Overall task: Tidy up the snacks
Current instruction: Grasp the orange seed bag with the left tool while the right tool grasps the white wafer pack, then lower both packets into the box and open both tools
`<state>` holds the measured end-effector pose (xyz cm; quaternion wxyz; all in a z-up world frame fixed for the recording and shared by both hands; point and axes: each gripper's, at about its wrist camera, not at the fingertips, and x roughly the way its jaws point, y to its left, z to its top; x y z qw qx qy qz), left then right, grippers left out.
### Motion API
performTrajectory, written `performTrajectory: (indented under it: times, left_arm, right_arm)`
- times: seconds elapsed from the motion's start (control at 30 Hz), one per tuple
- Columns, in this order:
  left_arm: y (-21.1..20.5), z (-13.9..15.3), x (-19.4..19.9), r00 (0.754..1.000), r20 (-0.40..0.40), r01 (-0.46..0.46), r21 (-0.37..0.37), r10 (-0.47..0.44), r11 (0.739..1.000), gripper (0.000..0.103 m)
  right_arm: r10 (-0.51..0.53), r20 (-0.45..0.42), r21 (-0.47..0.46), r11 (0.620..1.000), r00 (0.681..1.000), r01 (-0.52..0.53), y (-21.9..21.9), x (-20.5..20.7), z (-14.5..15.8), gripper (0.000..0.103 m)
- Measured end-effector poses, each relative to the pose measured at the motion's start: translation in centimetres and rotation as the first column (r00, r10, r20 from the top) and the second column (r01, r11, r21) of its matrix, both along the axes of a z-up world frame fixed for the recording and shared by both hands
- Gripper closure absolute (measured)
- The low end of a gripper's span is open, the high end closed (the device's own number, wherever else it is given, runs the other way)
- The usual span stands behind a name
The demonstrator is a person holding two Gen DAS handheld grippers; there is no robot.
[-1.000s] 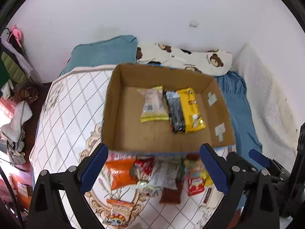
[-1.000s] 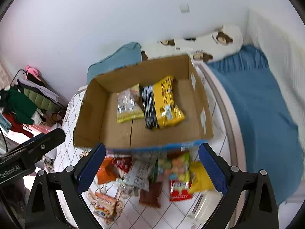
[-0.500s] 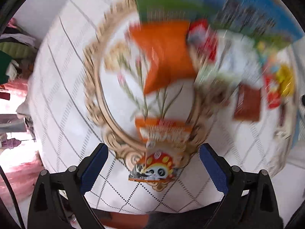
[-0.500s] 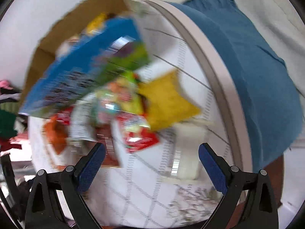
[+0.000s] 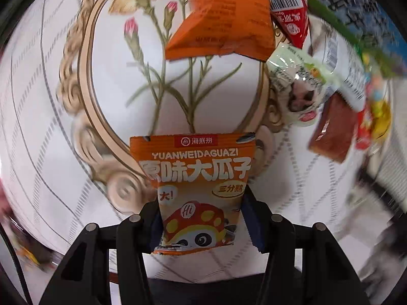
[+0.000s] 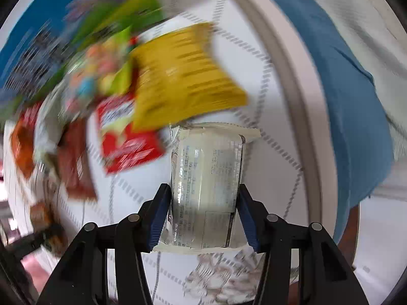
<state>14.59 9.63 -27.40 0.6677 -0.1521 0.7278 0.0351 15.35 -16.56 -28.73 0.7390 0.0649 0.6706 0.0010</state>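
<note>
An orange sunflower-seed packet (image 5: 195,167) with a panda mascot lies on the white checked cover (image 5: 51,101). My left gripper (image 5: 201,218) points down over it. Its jaws are closing, and the blue pads press the packet's lower sides, which look pinched in. In the right wrist view a white, silvery wrapped packet (image 6: 208,162) lies below a yellow bag (image 6: 183,76). My right gripper (image 6: 203,203) is closing on it too, with both pads against its long sides. The blue printed side of the cardboard box (image 6: 38,30) fills the upper left, blurred.
Loose snacks lie nearby: a big orange bag (image 5: 223,17), a red triangular packet (image 5: 292,20), a pale green packet (image 5: 302,81), a brown bar (image 5: 333,129), a red packet (image 6: 127,137) and a colourful candy bag (image 6: 101,71). A blue blanket (image 6: 351,101) lies beyond the cover's edge.
Both grippers dropped from above the box down to the cover and tipped downward. Their wide-open jaws have come in around the orange packet and the white packet.
</note>
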Motion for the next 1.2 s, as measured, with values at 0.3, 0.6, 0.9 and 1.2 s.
performTrajectory:
  times: [0.3, 0.6, 0.9, 1.2]
  left_arm:
    - [-2.8, -0.8, -0.8, 0.999, -0.003, 0.036, 0.012, -0.036, 0.999, 0.051]
    - [-5.6, -2.8, 0.2, 0.996, -0.018, 0.093, 0.059, -0.092, 0.994, 0.05]
    - [-5.7, -1.1, -0.6, 0.994, 0.018, 0.107, 0.067, -0.108, 0.992, 0.052]
    - [-7.6, 10.1, 0.7, 0.966, 0.215, 0.15, -0.029, -0.14, 0.988, 0.053]
  right_arm:
    - [0.233, -0.048, 0.071, 0.971, 0.971, -0.229, 4.7, -3.8, -0.2, 0.048]
    - [0.226, -0.069, 0.082, 0.972, 0.972, -0.22, 5.6, -4.3, -2.2, 0.041]
    - [0.212, -0.045, 0.037, 0.977, 0.976, -0.21, 7.9, -4.5, -3.1, 0.045]
    - [0.212, 0.109, 0.185, 0.956, 0.971, -0.229, 7.1, -2.1, 6.5, 0.046]
